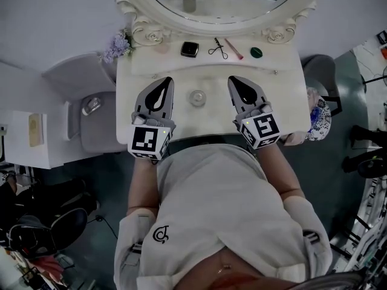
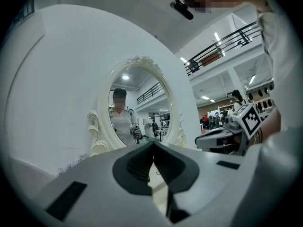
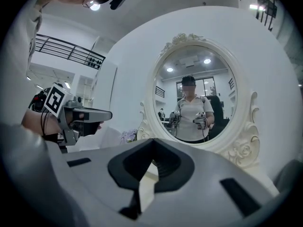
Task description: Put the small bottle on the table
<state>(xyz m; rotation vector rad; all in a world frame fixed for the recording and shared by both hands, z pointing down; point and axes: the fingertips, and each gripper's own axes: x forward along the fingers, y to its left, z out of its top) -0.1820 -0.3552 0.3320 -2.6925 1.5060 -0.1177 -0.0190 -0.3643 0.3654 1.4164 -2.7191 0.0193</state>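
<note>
Bottle first: the small clear glass bottle (image 1: pixel 197 97) stands on your white dressing table (image 1: pixel 181 122), between your two grippers and touching neither. Your left gripper (image 1: pixel 164 80) is just left of it with its jaws pressed together and nothing between them; your left gripper view shows the dark pads (image 2: pixel 138 167) meeting at the tips. Your right gripper (image 1: pixel 233 79) is just right of the bottle, its jaws likewise closed on nothing. Both point toward the oval white-framed mirror (image 1: pixel 151 34) at the back of the table. Along the raised shelf below the mirror lie a black square compact (image 1: pixel 190 49), a dark scissor-handled metal tool (image 1: pixel 218 48), a pink stick (image 1: pixel 234 49) and a round green lid (image 1: pixel 256 52). Purple flowers (image 1: pixel 117 46) sit at the shelf's left end.
</note>
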